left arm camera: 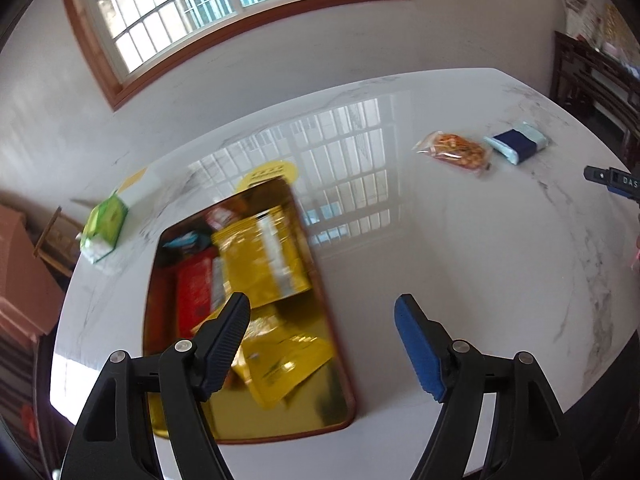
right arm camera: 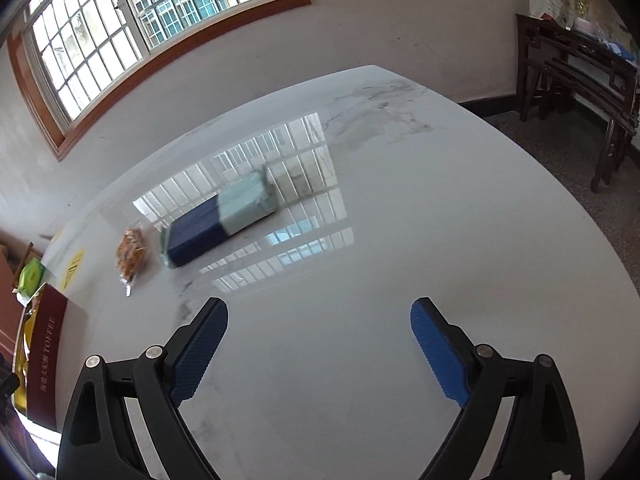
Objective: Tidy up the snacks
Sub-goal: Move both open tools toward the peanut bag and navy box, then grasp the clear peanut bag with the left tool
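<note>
A gold-lined box with red-brown walls lies on the white marble table and holds yellow packets, a red packet and other snacks. My left gripper is open and empty, just above the box's near right side. An orange snack bag and a navy and pale-green packet lie far right on the table. In the right wrist view my right gripper is open and empty over bare table, with the navy packet and the orange bag ahead to its left. The box shows at the left edge.
A green tissue box and a yellow sticker sit beyond the box. The right gripper's tip shows at the right edge of the left wrist view. Dark wooden furniture stands by the wall right of the table. A window is behind.
</note>
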`<state>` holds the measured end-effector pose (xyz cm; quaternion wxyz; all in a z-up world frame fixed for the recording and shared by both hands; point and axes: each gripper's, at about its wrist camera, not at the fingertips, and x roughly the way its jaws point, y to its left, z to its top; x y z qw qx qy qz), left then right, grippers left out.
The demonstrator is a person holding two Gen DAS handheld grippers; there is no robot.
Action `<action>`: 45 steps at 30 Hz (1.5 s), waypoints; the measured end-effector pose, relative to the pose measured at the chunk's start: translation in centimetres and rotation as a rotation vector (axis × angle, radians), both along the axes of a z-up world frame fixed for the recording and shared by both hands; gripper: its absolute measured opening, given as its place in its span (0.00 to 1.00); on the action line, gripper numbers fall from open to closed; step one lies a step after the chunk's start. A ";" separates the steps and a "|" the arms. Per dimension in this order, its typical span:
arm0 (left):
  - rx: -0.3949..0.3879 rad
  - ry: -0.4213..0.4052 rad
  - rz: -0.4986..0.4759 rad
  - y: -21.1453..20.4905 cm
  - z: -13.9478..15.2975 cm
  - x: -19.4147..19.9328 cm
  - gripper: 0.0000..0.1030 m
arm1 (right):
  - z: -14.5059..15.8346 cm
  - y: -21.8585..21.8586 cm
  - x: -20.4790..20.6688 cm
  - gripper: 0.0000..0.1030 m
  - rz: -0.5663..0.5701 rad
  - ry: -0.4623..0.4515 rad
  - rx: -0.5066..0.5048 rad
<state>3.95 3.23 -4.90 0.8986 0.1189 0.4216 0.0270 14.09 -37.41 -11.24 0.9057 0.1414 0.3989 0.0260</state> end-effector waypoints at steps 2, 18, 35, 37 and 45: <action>0.013 0.006 -0.015 -1.2 0.0 0.6 0.73 | -0.1 -1.0 0.5 0.89 -0.018 0.004 -0.012; -0.526 0.292 -0.038 -4.3 -2.1 11.1 0.73 | -0.6 -3.6 2.1 0.97 -0.042 0.001 -0.008; -0.784 0.431 0.254 -6.7 -6.0 23.8 0.73 | -0.4 -4.3 1.7 0.98 -0.011 -0.043 0.085; -0.756 0.424 0.280 -7.1 -6.2 24.4 0.73 | -0.4 -4.4 1.6 0.98 -0.012 -0.052 0.095; -0.541 0.483 0.344 -10.9 -6.5 25.9 0.76 | -0.2 -5.0 1.2 0.98 -0.021 -0.087 0.132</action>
